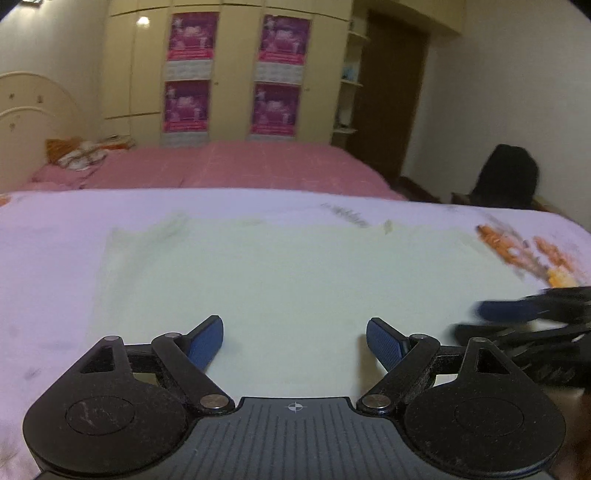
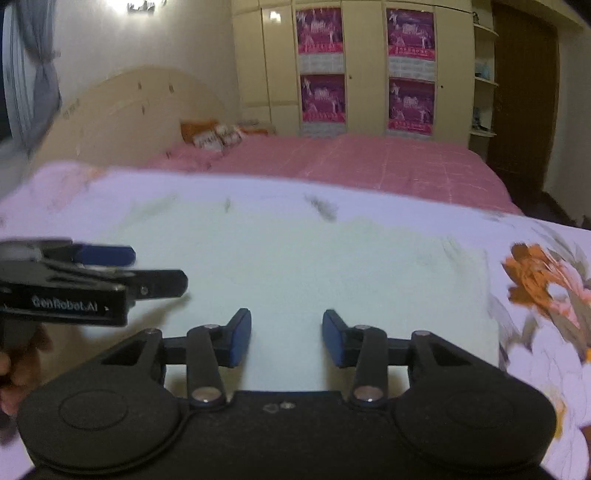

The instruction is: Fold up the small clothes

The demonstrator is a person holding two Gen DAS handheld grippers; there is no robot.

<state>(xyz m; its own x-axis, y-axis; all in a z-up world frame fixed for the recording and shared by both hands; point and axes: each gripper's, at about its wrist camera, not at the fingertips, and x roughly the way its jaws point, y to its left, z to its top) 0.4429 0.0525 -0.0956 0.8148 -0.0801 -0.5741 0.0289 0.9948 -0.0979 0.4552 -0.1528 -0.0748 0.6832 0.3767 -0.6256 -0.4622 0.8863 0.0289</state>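
The pale green garment [image 1: 280,273] was laid flat on the floral sheet [image 2: 546,332], presumably so its near edge could be taken at two points. The left claw [image 1: 294,341] was held wide open and the right claw [image 2: 286,338] partly open, both empty above the cloth. Behind were seen a pink bed [image 2: 369,166] and a wardrobe [image 1: 229,70]

"GenRobot.AI" in white on the left gripper [image 2: 122,275] body (slightly blurred), wardrobe posters [image 2: 320,31] unreadable
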